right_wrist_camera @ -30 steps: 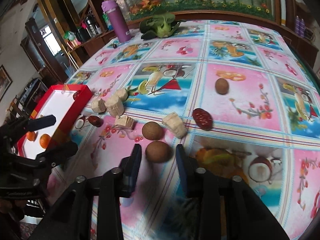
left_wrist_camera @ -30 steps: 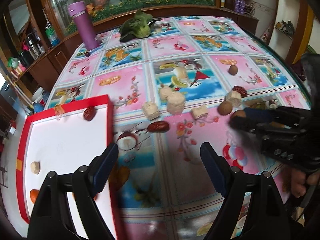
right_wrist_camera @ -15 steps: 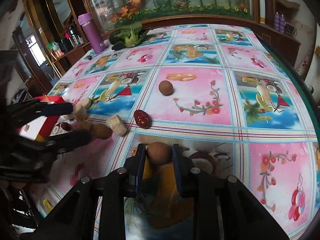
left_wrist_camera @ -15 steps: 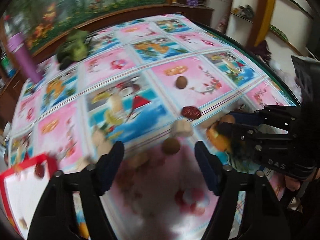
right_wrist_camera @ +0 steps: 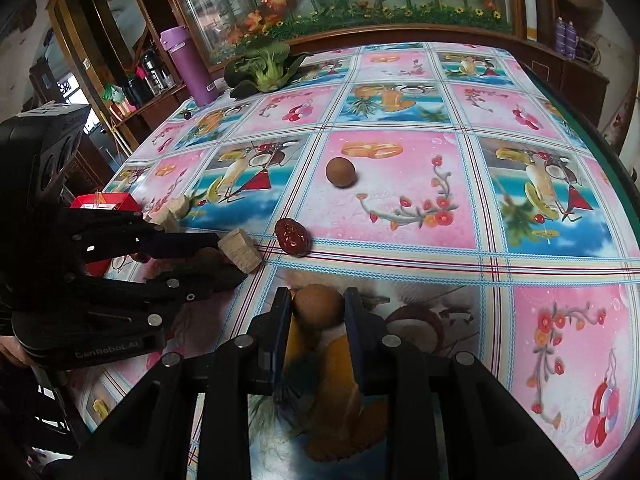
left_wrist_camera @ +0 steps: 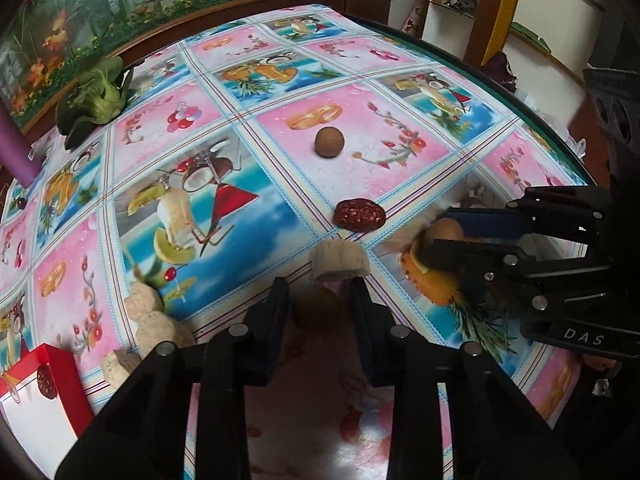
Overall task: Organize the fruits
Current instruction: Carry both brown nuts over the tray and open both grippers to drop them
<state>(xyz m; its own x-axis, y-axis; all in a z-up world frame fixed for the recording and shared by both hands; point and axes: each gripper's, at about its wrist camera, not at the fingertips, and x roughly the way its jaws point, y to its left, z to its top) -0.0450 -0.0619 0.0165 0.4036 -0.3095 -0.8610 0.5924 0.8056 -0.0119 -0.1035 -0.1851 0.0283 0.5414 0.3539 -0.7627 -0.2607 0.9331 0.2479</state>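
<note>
My left gripper [left_wrist_camera: 318,300] is narrowed around a brown round fruit [left_wrist_camera: 316,314] that rests on the tablecloth, with both fingers close against its sides. My right gripper [right_wrist_camera: 318,300] is shut on a second brown round fruit [right_wrist_camera: 318,308], which also shows between its fingers in the left wrist view [left_wrist_camera: 444,230]. A third brown fruit [left_wrist_camera: 329,142] lies alone farther back on a pink square. A red date [left_wrist_camera: 359,215] and a beige chunk [left_wrist_camera: 340,262] sit just beyond my left fingertips. The red-rimmed white tray [left_wrist_camera: 64,364] is at the lower left with a date [left_wrist_camera: 47,376] in it.
Several beige chunks [left_wrist_camera: 154,320] lie between my left gripper and the tray. A bok choy [right_wrist_camera: 264,68] and a purple bottle [right_wrist_camera: 188,66] stand at the far side. The table's dark edge [right_wrist_camera: 592,136] curves along the right. The two grippers are close together.
My left gripper swung right, away from the tray, and closed in on a brown fruit. My right gripper shut on its fruit and drew it toward the near table edge.
</note>
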